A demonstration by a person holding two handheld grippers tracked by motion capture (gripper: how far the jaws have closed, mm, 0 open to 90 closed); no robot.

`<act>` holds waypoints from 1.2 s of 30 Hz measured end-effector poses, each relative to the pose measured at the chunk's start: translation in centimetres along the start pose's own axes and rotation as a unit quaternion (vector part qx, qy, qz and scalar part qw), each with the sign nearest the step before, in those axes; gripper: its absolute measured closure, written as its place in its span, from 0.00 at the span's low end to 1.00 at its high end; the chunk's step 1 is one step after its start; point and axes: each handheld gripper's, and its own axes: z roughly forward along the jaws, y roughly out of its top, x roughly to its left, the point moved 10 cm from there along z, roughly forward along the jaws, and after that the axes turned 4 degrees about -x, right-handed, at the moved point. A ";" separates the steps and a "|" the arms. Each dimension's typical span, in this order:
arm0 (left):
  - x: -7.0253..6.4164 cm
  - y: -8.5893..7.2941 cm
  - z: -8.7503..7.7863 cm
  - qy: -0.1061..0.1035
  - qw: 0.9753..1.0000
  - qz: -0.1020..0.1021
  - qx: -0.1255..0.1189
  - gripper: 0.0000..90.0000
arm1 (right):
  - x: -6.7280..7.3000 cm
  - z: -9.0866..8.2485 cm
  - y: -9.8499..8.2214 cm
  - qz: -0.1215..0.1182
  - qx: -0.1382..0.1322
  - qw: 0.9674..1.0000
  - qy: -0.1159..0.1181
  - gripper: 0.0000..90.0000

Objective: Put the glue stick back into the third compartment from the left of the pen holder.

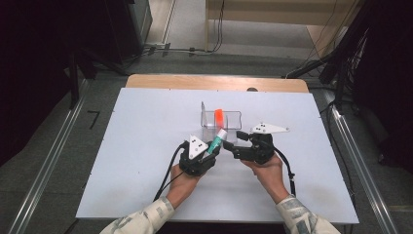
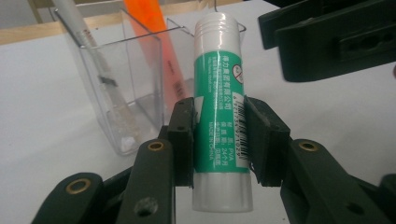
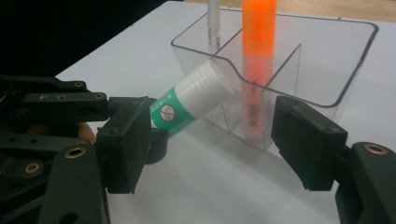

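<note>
Glue stick (image 2: 219, 107) pinched in left tool (image 1: 204, 155), cap end tilted up toward clear holder (image 3: 322, 79) just ahead on counter (image 1: 146, 146). Right tool (image 3: 210, 140) spread wide, beside the cap, holding nothing.

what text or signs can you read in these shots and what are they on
"MADE IN CHINA": on the green label of the glue stick, clamped in the left hand-held gripper.
"PVA": same label, beside the barcode.
Barcode digits and the white Chinese lines on that label: too small to read.
Round crossed-out sign: on the same label.
Barcode on the orange highlighter in the clear organizer: blurred.
</note>
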 end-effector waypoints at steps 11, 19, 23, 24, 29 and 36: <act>-1.1 0.2 0.2 -0.008 1.000 0.004 -0.009 0.73 | 0.9 0.9 0.0 0.037 0.001 0.999 0.029 0.31; -1.4 0.5 0.1 -0.010 1.000 0.006 -0.017 0.73 | 1.2 1.3 -0.2 0.051 0.007 0.998 0.041 0.35; -1.5 0.5 0.1 -0.011 1.000 0.007 -0.017 0.73 | 1.2 1.4 -0.4 0.051 0.012 0.998 0.042 0.39; -1.5 0.4 0.1 -0.011 1.000 0.007 -0.017 0.73 | 1.2 1.4 -0.4 0.051 0.013 0.998 0.043 0.40; -1.7 0.2 0.2 -0.015 1.000 0.007 -0.012 0.73 | 1.2 1.4 -0.4 0.061 0.014 0.997 0.047 0.49; -1.9 0.0 0.3 -0.017 1.000 0.006 -0.007 0.73 | 1.4 1.3 -0.2 0.066 0.007 0.996 0.054 0.61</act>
